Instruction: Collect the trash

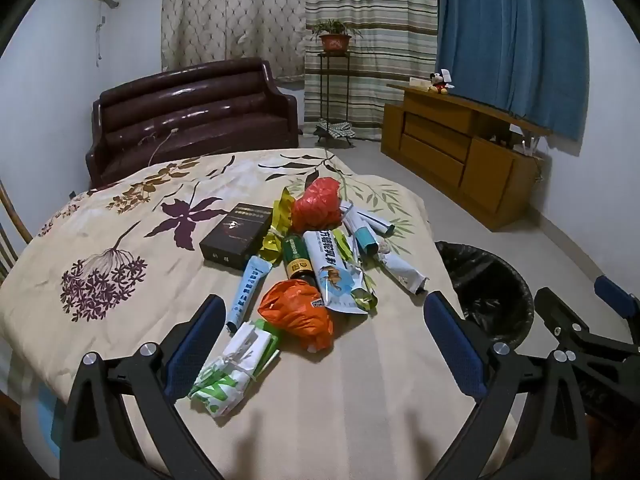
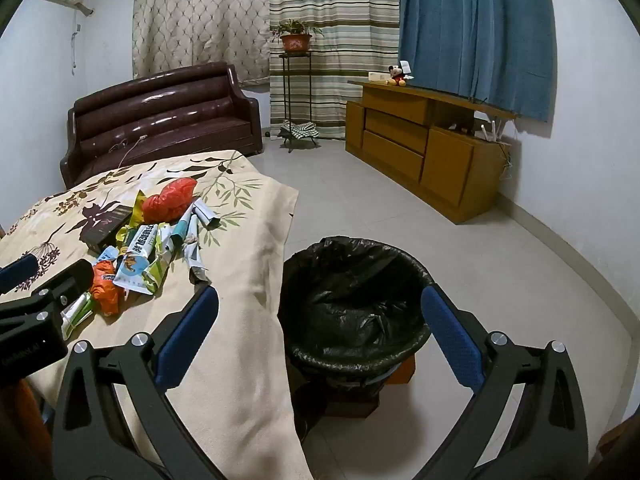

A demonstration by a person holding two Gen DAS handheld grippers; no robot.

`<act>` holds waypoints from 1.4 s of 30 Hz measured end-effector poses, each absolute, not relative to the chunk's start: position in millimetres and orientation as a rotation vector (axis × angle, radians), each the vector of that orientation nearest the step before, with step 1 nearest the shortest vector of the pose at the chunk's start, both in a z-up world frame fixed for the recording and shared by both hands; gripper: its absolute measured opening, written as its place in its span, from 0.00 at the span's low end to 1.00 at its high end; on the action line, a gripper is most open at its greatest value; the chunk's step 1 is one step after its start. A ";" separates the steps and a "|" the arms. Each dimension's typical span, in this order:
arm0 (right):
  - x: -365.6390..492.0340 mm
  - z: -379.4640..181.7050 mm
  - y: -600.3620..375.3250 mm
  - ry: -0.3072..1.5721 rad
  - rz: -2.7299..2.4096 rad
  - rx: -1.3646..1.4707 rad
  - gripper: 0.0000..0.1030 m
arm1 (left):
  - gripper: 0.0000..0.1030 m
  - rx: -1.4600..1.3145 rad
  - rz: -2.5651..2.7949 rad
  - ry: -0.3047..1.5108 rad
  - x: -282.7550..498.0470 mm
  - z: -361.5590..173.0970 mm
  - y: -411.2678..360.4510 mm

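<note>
The trash (image 1: 312, 264) lay in a pile in the middle of the left view, on a flowery cloth (image 1: 120, 240). An orange bag (image 1: 298, 314) and a green-and-white packet (image 1: 234, 368) lay at the near end of the pile. The left gripper (image 1: 324, 344) hung low in that view, jaws wide, holding nothing, with the packet between them. The right gripper (image 2: 320, 340) was wide too, and empty. A black-lined bin (image 2: 354, 304) sat in the middle of the right view, just beside the cloth.
</note>
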State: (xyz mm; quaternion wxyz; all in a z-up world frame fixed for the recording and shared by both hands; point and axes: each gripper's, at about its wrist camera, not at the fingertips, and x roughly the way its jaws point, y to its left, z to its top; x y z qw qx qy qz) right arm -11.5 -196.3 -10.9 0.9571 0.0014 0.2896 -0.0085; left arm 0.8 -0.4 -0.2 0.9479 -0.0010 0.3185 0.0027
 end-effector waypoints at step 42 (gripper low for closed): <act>-11.8 -9.7 -194.8 0.588 -0.018 0.003 0.96 | 0.93 -0.016 0.010 0.645 -1.3 0.0 3.4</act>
